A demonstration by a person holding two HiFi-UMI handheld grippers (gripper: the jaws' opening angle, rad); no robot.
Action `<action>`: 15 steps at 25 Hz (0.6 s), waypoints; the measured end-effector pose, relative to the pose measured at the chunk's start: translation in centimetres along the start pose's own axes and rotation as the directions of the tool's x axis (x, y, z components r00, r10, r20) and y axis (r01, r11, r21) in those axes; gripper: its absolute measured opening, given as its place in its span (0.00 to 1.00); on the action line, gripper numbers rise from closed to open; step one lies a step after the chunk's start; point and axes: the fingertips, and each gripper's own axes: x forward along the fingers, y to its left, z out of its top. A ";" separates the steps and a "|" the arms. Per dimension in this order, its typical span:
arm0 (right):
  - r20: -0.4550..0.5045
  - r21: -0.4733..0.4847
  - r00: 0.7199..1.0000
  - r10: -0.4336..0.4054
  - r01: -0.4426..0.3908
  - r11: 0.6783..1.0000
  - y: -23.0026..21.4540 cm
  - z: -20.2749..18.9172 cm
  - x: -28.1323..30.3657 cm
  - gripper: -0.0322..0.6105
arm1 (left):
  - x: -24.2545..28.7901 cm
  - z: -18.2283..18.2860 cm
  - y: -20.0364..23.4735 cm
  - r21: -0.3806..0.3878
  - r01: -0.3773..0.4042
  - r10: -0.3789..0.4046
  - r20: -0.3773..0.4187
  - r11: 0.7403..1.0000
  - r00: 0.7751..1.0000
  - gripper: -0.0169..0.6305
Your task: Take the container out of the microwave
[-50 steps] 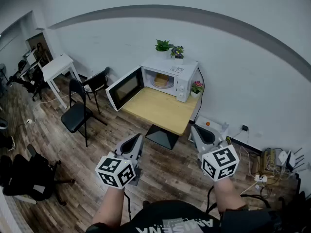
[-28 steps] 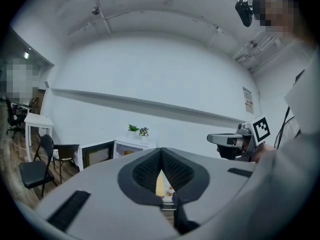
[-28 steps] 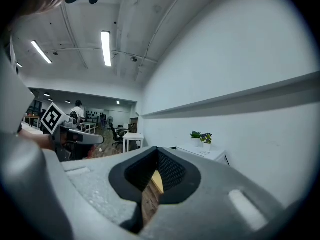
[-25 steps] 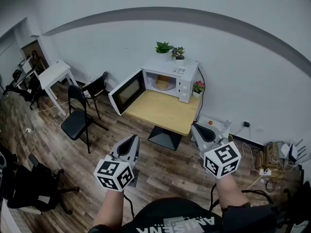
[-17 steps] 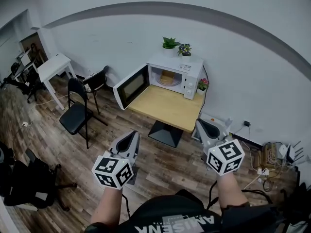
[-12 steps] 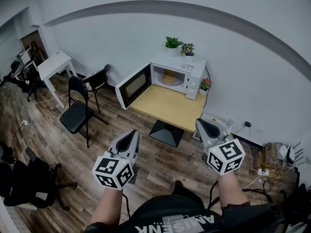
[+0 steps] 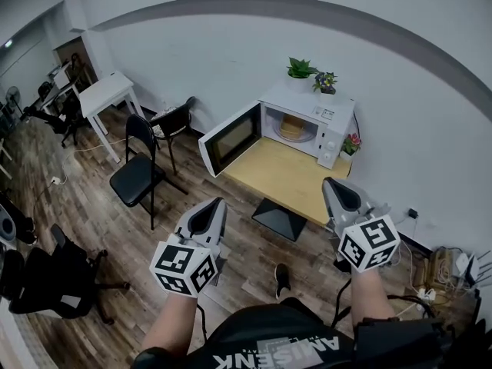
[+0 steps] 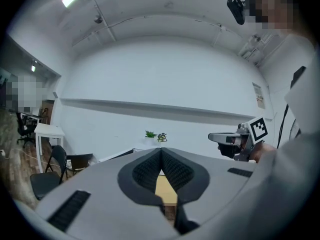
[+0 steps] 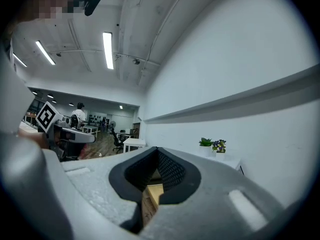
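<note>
Microwave (image 7: pixel 307 118) at the back of the wooden surface (image 7: pixel 288 179), door (image 7: pixel 231 138) swung wide to the left, hence clear frontal access to the container (image 7: pixel 290 127) inside the cavity. Bare front of the surface: likely set-down spot. Left tongs (image 7: pixel 211 206) and right tongs (image 7: pixel 336 184) both clenched, nothing between the jaws. Held level, side by side, out in front of the body, aimed roughly at the microwave, well apart from it. Standoff pose, not a reach. Need to close in and open up before any grab.

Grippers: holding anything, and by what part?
Nothing held. Left gripper and right gripper are shut, empty; the container sits in the microwave.
</note>
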 end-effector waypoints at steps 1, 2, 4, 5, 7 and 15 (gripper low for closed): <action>0.007 -0.003 1.000 0.017 -0.017 1.000 -0.7 0.3 1.1 0.06 | 1.1 0.1 0.4 0.003 -0.011 0.011 -0.002 1.000 1.000 0.03; 0.011 -0.010 0.999 0.032 -0.031 0.999 -1.3 0.5 2.1 0.06 | 2.2 0.1 0.8 0.004 -0.021 0.021 -0.004 1.000 1.000 0.03; 0.013 -0.025 0.999 0.038 -0.038 0.999 -3.0 0.8 4.0 0.06 | 4.4 0.2 1.7 0.000 -0.040 0.040 -0.005 0.999 0.999 0.03; 0.011 -0.029 0.999 0.034 -0.034 0.999 -3.9 0.8 5.0 0.06 | 5.5 0.2 2.1 -0.003 -0.051 0.051 -0.006 0.999 0.999 0.03; 0.001 -0.024 0.999 0.038 -0.038 0.999 -5.8 0.4 6.8 0.06 | 8.0 0.1 2.8 -0.007 -0.067 0.066 -0.016 0.998 0.998 0.03; -0.053 -0.056 0.995 0.081 -0.084 0.995 -13.2 -0.9 13.2 0.06 | 17.9 0.4 3.9 0.008 -0.068 0.069 -0.055 0.998 0.996 0.03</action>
